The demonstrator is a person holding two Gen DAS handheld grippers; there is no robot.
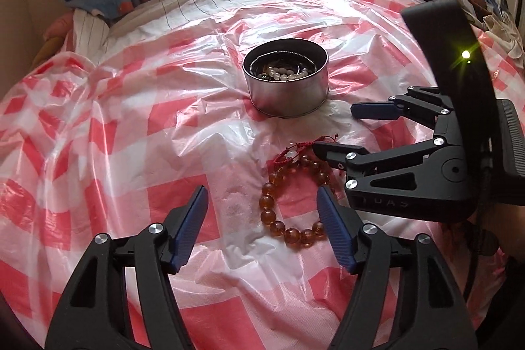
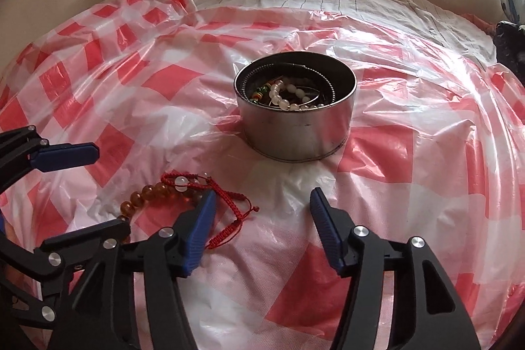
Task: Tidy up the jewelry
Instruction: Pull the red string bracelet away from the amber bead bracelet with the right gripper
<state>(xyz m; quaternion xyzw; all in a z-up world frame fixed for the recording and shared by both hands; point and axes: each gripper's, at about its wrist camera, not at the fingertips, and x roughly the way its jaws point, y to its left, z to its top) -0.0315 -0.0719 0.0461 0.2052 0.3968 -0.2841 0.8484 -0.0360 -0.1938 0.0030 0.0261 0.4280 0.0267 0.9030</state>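
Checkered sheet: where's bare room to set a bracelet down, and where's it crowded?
Free: the checkered plastic sheet left of the metal tin, out to its crumpled edge, and right of the tin in the right wrist view. Crowded: in front of the tin, where the amber bead bracelet and red cord bracelet lie between the open left gripper and open right gripper.

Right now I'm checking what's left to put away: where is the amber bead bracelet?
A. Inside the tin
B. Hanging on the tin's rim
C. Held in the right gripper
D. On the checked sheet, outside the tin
D: the amber bracelet lies on the sheet, nearer than the tin, with both grippers open.
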